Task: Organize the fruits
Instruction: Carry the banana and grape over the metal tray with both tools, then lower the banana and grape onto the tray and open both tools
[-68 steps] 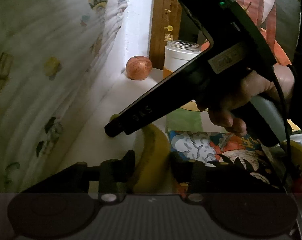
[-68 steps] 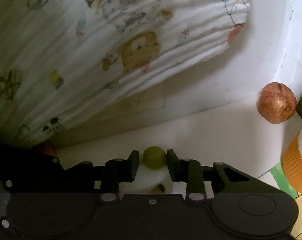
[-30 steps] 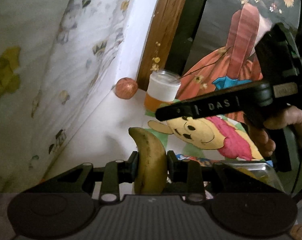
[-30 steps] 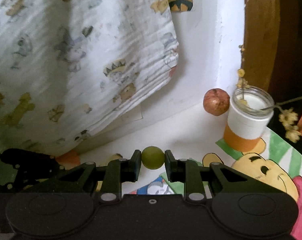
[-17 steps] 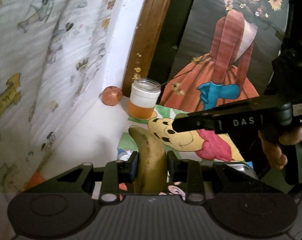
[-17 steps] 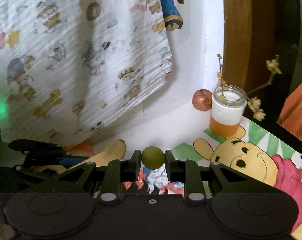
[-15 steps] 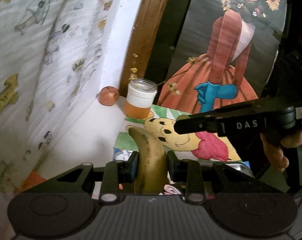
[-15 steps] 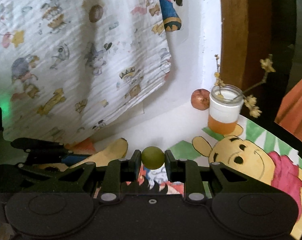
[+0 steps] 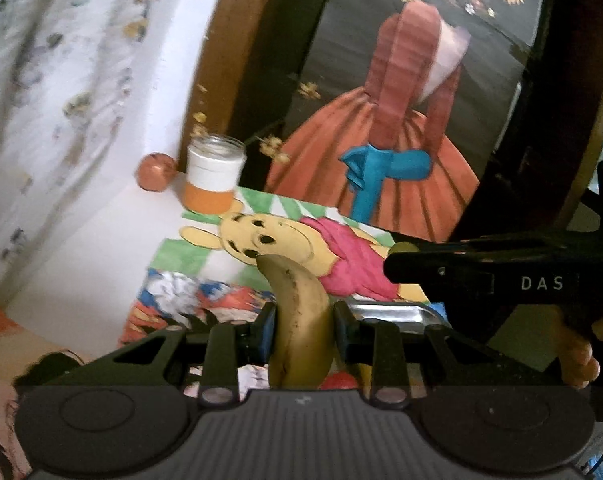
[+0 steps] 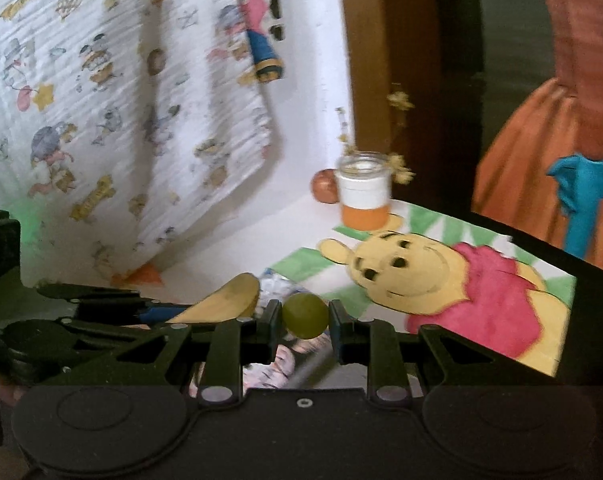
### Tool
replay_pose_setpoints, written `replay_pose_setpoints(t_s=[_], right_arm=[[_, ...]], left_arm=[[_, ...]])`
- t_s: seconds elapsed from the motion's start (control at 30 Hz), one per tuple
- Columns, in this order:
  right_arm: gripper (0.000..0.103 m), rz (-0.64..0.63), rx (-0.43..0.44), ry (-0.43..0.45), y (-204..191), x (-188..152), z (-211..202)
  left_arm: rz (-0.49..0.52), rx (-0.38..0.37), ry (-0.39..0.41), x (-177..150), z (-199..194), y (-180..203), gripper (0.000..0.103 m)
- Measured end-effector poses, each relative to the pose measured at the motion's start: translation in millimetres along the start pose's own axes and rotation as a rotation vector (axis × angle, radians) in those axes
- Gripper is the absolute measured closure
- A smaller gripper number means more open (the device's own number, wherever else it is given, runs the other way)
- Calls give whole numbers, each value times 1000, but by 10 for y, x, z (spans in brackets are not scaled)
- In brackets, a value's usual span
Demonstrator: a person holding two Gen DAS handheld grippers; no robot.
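Note:
My left gripper [image 9: 300,330] is shut on a yellow banana [image 9: 299,322] and holds it up above the table. The banana also shows at the left in the right wrist view [image 10: 225,298]. My right gripper [image 10: 304,316] is shut on a small round green fruit [image 10: 304,315], held in the air. The right gripper also shows at the right in the left wrist view [image 9: 397,258], with the green fruit [image 9: 404,246] at its tip. A metal tray [image 9: 393,314] lies below, just past my left fingers, with a red fruit [image 9: 339,381] under the banana. A reddish apple [image 9: 155,171] sits at the back by the wall.
A glass jar [image 9: 213,174] with an orange band and dried flowers stands beside the apple. Cartoon drawings [image 9: 277,240] cover the white table. A patterned cloth [image 10: 113,92] hangs at the left. A painting of a woman in an orange dress [image 9: 397,120] stands behind.
Both grippers have risen and pulled back from the wall with their fruit, swinging right. The apple and jar now look smaller and the tray has come into view below.

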State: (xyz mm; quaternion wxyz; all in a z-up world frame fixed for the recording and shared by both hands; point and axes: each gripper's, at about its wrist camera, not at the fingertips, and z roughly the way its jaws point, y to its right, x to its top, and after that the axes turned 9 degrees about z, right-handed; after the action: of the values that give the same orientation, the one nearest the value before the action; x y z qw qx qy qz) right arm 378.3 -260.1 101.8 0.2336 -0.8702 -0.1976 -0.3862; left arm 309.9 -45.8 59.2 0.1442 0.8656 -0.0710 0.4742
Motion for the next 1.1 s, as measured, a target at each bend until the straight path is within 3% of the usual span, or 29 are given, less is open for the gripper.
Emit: replay_pose_setpoints(t_s=[0.23, 0.6, 1.1], right_arm=[[76, 6, -86, 32, 209, -391, -194], [76, 50, -172, 37, 347, -1075, -373], [76, 150, -210, 27, 476, -1385, -439]], left_arm=[[-22, -58, -41, -195, 18, 213, 70], [-6, -59, -118, -482, 54, 419, 70], [108, -7, -162, -562, 100, 730, 70]])
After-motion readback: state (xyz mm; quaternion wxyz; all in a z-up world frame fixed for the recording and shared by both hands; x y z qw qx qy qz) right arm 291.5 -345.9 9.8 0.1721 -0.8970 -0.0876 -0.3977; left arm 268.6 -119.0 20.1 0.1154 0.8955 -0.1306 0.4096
